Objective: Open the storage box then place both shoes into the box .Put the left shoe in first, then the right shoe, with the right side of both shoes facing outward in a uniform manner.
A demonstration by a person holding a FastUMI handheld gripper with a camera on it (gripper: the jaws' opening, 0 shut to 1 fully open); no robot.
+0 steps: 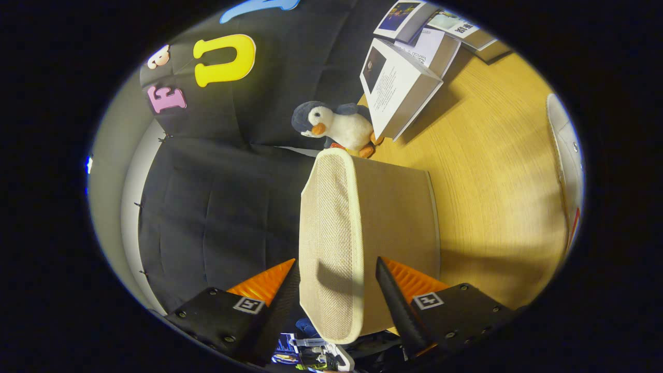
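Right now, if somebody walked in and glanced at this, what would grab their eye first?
First, the beige storage box, standing between the fingers of the gripper, which close on its mesh end. Just beyond it a plush penguin sits on the wooden table, beside leaning white boxes.

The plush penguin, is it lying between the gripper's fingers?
No, the plush penguin sits on the wooden table beyond the beige storage box, which stands between the gripper fingers.

I'm looking into a staged recording booth, not a real home: black cloth wall (233,171) hung behind a wooden desk (492,171), with a plush penguin (336,127) and stacked printed boxes (401,85) set out as props.
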